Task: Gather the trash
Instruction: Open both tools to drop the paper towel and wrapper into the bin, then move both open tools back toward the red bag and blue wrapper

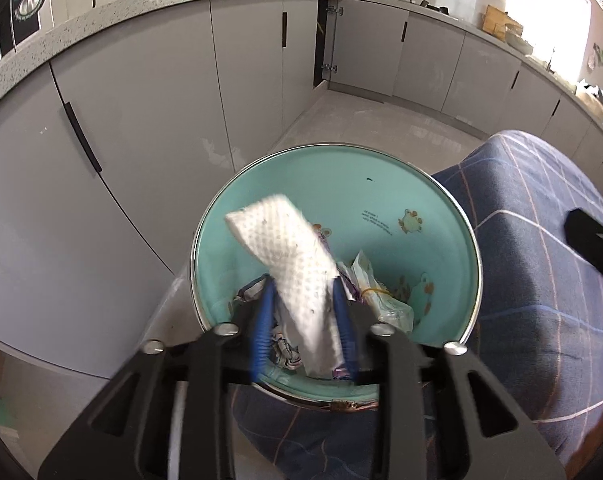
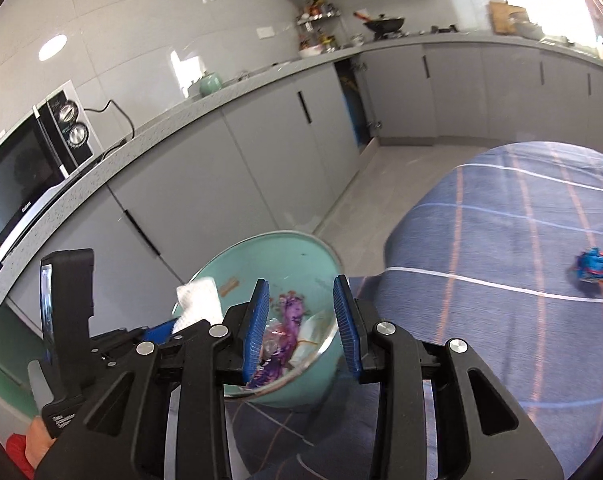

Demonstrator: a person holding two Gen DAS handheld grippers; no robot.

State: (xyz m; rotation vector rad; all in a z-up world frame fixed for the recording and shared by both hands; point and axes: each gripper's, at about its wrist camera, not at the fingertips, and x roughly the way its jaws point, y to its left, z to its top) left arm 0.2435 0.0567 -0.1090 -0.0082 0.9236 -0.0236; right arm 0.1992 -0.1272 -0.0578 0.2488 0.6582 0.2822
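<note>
A teal bowl [image 1: 361, 200] with a metal rim stands at the edge of a table under a blue checked cloth [image 1: 541, 240]. It holds crumpled wrappers, among them a clear one [image 1: 381, 296] and a purple one [image 2: 293, 312]. My left gripper [image 1: 301, 286] hangs over the bowl, open, with a white paper towel [image 1: 289, 248] standing loose between its blue pads. The towel [image 2: 197, 300] is blurred. My right gripper [image 2: 301, 280] is open above the bowl [image 2: 281, 256] with nothing between its fingers. A blue and orange wrapper [image 2: 597, 266] lies on the cloth far to the right.
Grey cabinets [image 1: 141, 120] run under a speckled counter [image 2: 141, 136] just behind the bowl. A microwave [image 2: 17, 184] stands on the counter at left. One cabinet door [image 1: 321, 40] is ajar in the corner. Pale floor tiles [image 1: 361, 120] lie between table and cabinets.
</note>
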